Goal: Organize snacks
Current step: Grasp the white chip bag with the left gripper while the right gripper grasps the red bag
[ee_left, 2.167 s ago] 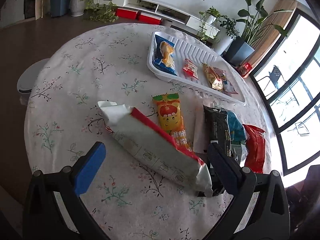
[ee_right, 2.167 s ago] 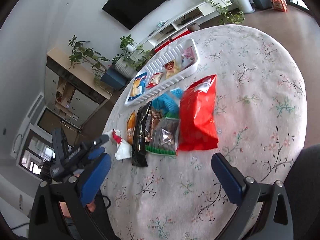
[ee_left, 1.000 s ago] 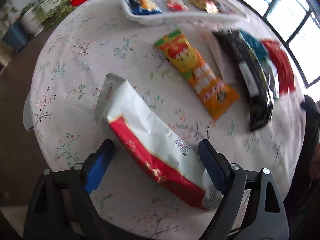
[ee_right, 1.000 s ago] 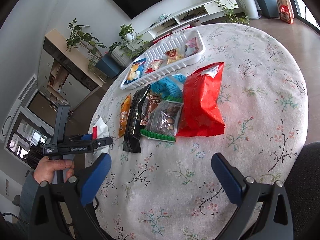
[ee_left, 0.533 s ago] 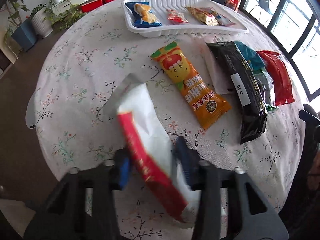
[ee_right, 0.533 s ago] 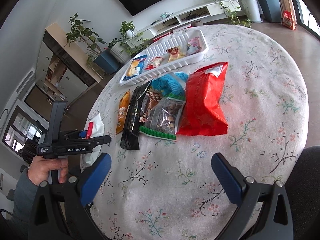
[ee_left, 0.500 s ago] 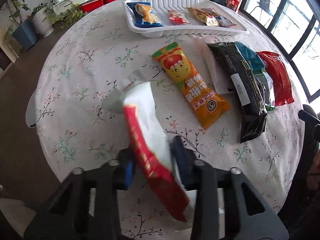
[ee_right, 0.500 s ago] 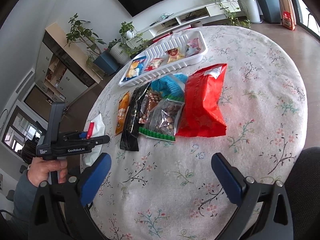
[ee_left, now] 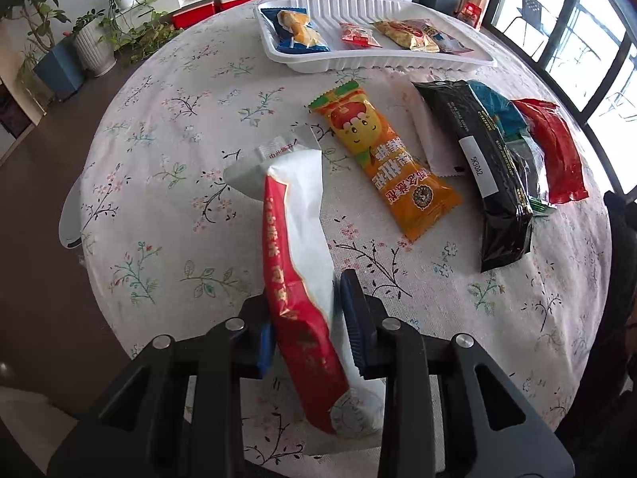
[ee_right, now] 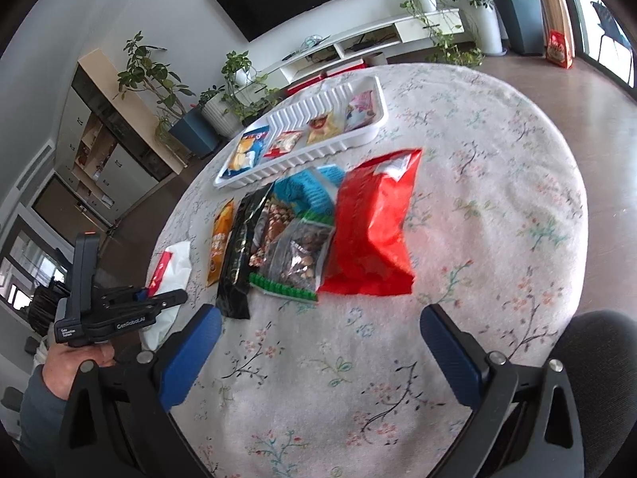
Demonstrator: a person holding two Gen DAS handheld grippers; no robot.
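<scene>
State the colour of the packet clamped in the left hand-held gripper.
Red and white packet, clearest in the left wrist view.

left tongs [ee_left: 308,318] clamped, right tongs [ee_right: 318,342] spread wide

The left tongs [ee_left: 308,324] are matte black plastic, each arm a flat, angular frame with triangular cut-outs and round silver screw heads set along its top. Their fingers [ee_left: 352,314] carry dark blue pads with fine ribbing on the gripping face. Seen from the right wrist camera, the left tongs [ee_right: 159,296] have a tall black block rising at the back with a small orange light on top, and white lettering printed along the black side bar and on the handle. The right tongs [ee_right: 314,352] share the build: black frames, silver screws, broad blue pads. The hand [ee_right: 75,362] emerges from a grey-blue sleeve [ee_right: 38,418].
</scene>
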